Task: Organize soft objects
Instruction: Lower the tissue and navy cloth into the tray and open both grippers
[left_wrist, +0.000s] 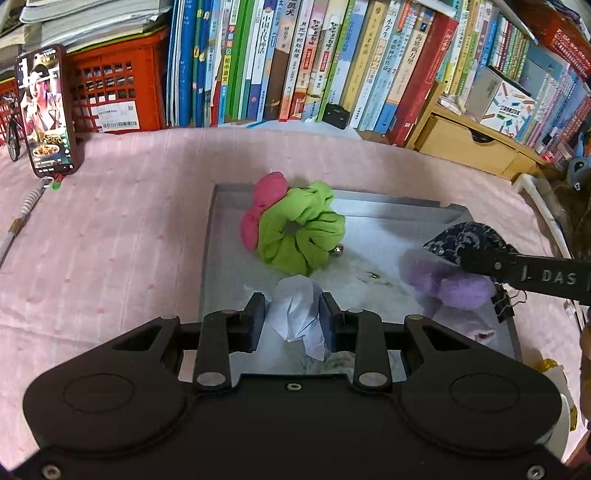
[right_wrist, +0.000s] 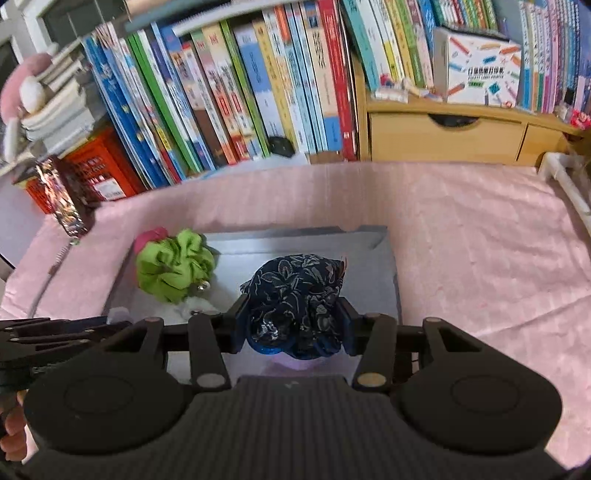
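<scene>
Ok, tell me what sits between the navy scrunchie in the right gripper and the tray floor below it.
A purple fluffy scrunchie lies on the tray right under the right gripper and its navy scrunchie. The far right corner looks bare.

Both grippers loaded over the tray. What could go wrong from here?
1. The left gripper pinches only a crumpled white tissue; it could tear or slip out.
2. The right gripper with the navy floral scrunchie hangs close over the purple fluffy piece in the grey tray; it might snag.
</scene>
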